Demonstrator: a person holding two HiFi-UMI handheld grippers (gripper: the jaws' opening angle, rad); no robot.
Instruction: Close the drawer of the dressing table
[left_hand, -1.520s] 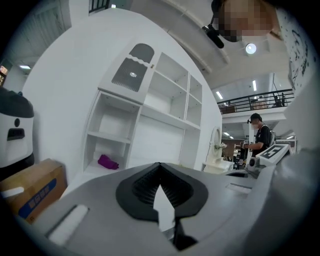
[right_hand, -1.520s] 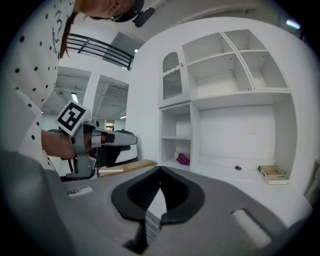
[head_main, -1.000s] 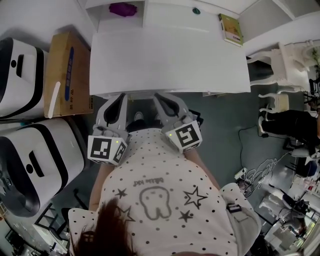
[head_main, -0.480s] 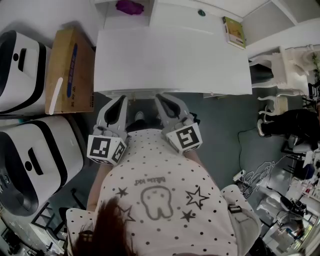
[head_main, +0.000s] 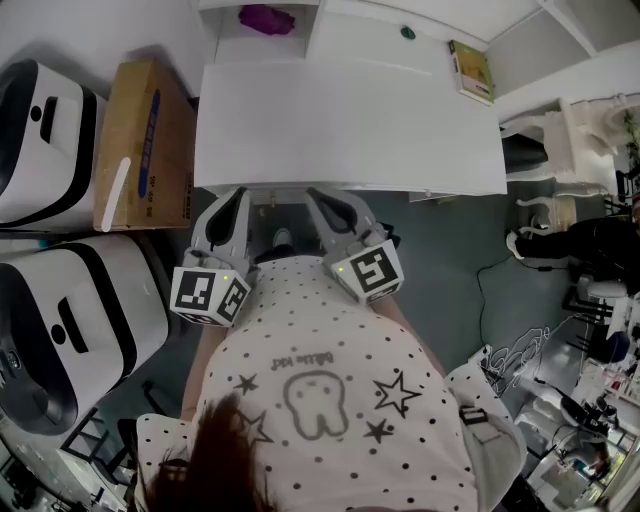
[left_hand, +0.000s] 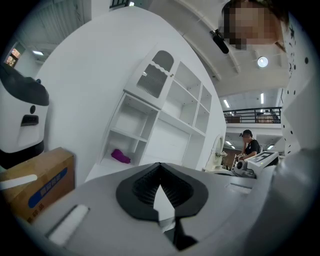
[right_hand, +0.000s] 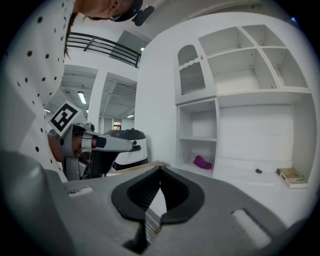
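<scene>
Lately, left gripper (head_main: 238, 196) and right gripper (head_main: 318, 196), both clenched empty, have been pushed slightly toward table (head_main: 350, 120); drawer (head_main: 275, 191) judged nearly closed.

White dressing table (head_main: 350, 125): smooth, matt painted surface. Brown cardboard box (head_main: 140, 160) at the table's left: dull paper finish. Purple bundle (head_main: 265, 17) on its shelf: soft cloth.

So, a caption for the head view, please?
Grey left gripper and right gripper, both shut, before the white dressing table.
</scene>
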